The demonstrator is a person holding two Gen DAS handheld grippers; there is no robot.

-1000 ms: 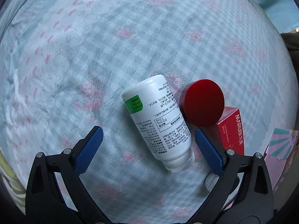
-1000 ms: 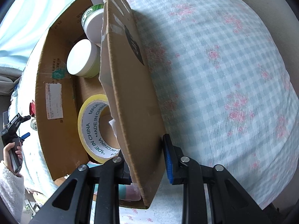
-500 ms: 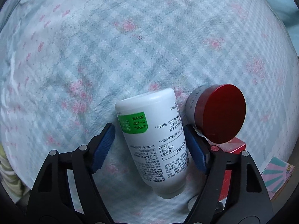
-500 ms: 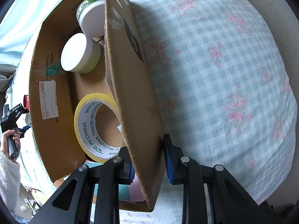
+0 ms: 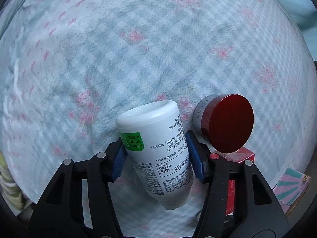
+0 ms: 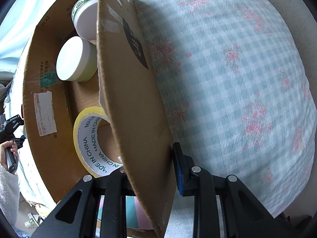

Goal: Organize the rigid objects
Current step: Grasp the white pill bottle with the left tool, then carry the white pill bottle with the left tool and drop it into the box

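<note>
Left gripper [image 5: 156, 158] jaws closing on the white bottle [image 5: 158, 150], lying on the checked bedspread [image 5: 138, 49]. Red-lidded jar [image 5: 227, 125] sits just beside its right pad, red box [image 5: 237, 156] under it. Right gripper [image 6: 150, 170] jaws narrow, clamped on cardboard box [image 6: 128, 99] wall; tape roll [image 6: 89, 142] & two tubs inside.

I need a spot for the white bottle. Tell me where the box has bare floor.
Bare box floor lies between the white-lidded jar and the tape roll. The far end is crowded: a green tub touches that jar. The flap held by the right gripper hides the floor behind it.
</note>
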